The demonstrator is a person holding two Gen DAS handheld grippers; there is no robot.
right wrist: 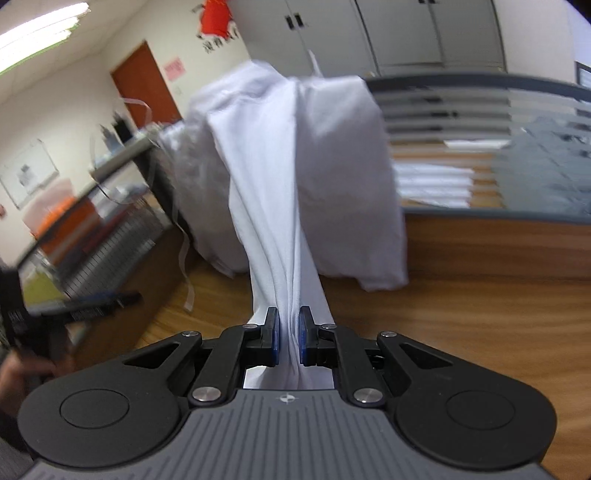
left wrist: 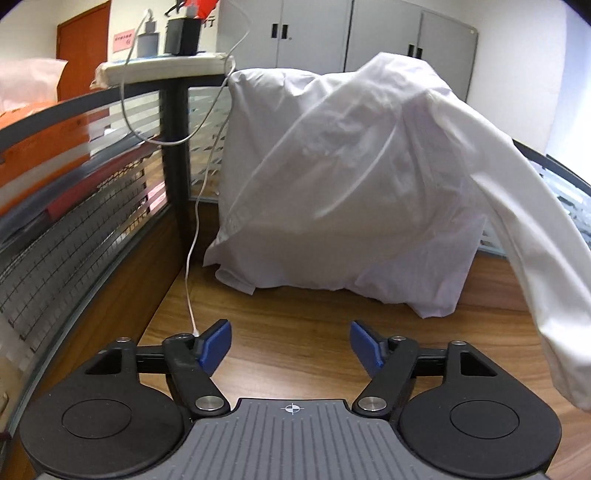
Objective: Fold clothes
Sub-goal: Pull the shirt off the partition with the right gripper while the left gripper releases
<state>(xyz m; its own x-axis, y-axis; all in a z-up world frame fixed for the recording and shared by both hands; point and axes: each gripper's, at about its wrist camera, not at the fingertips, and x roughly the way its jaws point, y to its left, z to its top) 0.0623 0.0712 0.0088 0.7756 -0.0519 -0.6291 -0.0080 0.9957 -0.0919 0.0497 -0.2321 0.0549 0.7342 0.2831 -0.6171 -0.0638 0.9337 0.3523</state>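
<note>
A white long-sleeved garment is draped over a boxy shape at the back of the wooden desk. One sleeve stretches off to the right and downward. My left gripper hovers open over the desk, short of the garment, with nothing between its blue pads. In the right wrist view my right gripper is shut on a bunched strip of the white garment, which is pulled taut up toward the draped pile. The left gripper shows blurred at the left there, held by a hand.
A curved partition with a mesh panel borders the desk on the left, and a glass partition closes the back. A white cable hangs from a shelf down to the desk. Grey cabinets stand behind.
</note>
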